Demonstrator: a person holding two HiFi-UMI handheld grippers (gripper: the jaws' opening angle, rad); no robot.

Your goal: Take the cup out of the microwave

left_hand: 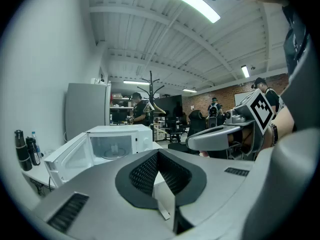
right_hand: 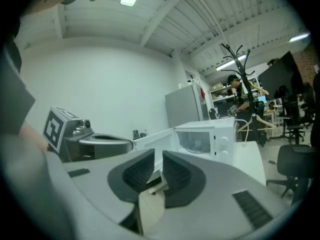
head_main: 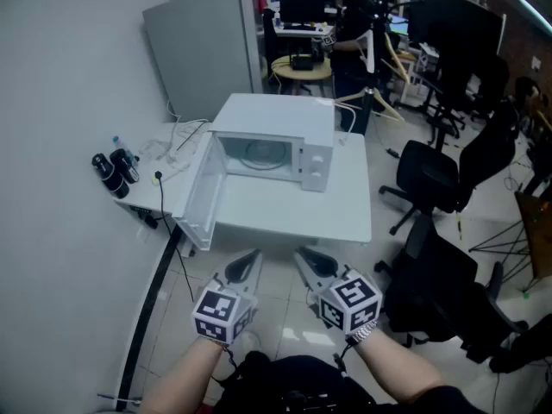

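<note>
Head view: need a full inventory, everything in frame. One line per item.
microwave: 1, white, on the table, door swung open to the left
cup: none can be made out inside the microwave
table: 1, white, ahead of the grippers
cabinet: 1, grey, behind the microwave by the wall
bottles: 2, black, on the ledge left of the table
cables: several, white, on the table left of the microwave
office chairs: at least 2, black, right of the table
person: 1, dark clothes, far back at the desks
left gripper: 1, grey with marker cube, bottom centre, shut, empty
right gripper: 1, grey with marker cube, beside it, shut, empty
</note>
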